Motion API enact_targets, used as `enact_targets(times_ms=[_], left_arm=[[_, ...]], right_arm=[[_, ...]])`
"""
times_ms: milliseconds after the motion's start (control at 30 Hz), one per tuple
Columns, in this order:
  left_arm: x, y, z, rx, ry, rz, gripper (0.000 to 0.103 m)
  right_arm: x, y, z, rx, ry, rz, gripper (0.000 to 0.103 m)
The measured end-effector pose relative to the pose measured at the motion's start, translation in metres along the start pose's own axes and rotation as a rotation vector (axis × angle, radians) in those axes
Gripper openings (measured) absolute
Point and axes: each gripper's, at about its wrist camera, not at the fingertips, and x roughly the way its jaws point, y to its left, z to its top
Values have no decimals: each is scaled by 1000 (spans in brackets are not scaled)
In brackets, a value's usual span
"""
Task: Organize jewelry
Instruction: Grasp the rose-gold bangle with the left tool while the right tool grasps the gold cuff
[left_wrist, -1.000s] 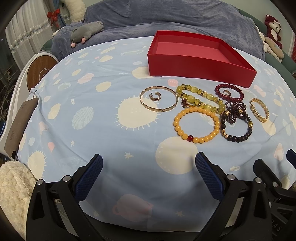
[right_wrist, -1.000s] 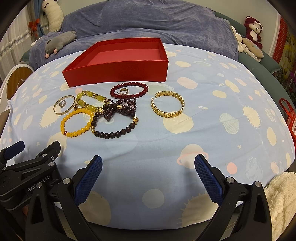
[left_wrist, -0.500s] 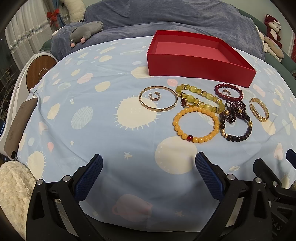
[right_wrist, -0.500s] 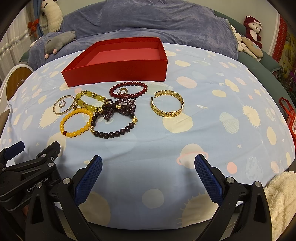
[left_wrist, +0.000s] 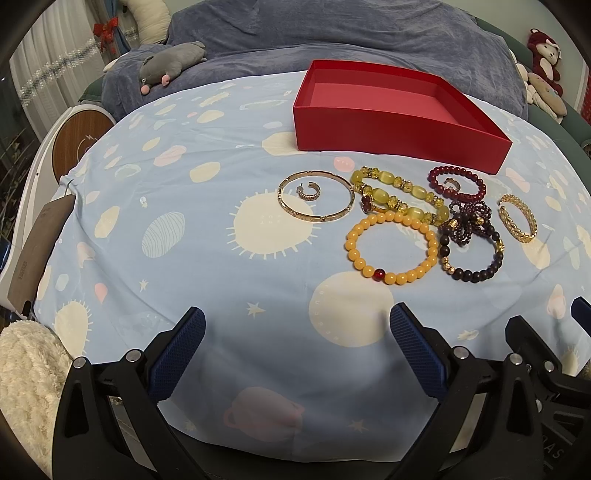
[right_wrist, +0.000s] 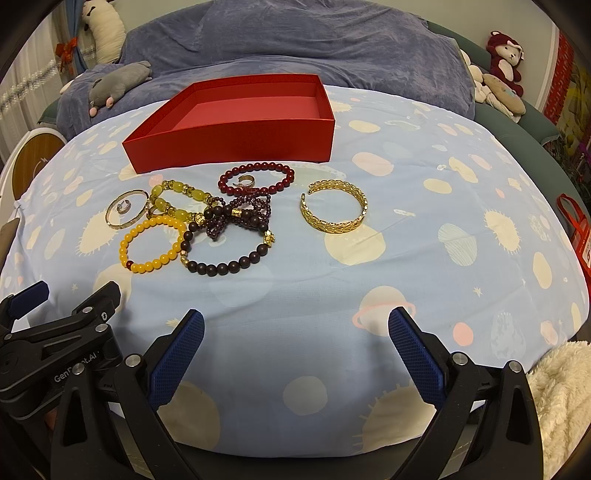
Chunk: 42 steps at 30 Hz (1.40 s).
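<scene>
An empty red box (left_wrist: 399, 122) (right_wrist: 236, 140) sits at the back of a light blue patterned cloth (left_wrist: 184, 258). In front of it lie several bracelets: a thin gold bangle (left_wrist: 286, 201) with a small ring (left_wrist: 309, 191) inside, a yellow-green bead bracelet (left_wrist: 402, 192), an orange bead bracelet (left_wrist: 352, 245) (right_wrist: 127, 238), a dark bead bracelet (right_wrist: 221, 266), a dark red bead bracelet (right_wrist: 258, 168) and a gold cuff (right_wrist: 332, 223) (left_wrist: 517, 227). My left gripper (left_wrist: 297, 339) and right gripper (right_wrist: 295, 339) both stand open, near the front edge, well short of the jewelry.
A dark blue blanket (right_wrist: 295, 48) lies behind the box with a grey plush toy (left_wrist: 166, 66) on it. More plush toys (right_wrist: 504, 70) sit at the far right. A fluffy cream fabric (left_wrist: 22, 369) lies at the front corners. A round wooden-topped stand (left_wrist: 77, 136) is at left.
Both views have shifted very slightly; the jewelry and the box have not moved, and both grippers have stayed open.
</scene>
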Motion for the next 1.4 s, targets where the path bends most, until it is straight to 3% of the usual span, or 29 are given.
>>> enact_targets(times_ms=[433, 533, 1100, 1267, 1400], left_arm=[[-2, 13, 4, -41, -11, -36, 96], [0, 19, 11, -64, -7, -70, 96], [59, 12, 62, -20, 37, -75, 91], [63, 7, 68, 0, 17, -73, 91], [57, 15, 73, -40, 5, -109, 90]], right_arm=[[-1, -4, -1, -3, 6, 6, 96], [0, -3, 3, 2, 3, 9, 96], [9, -21, 32, 75, 18, 27, 96], [13, -25, 38, 98, 21, 41, 96], [12, -28, 40, 122, 17, 58, 96]])
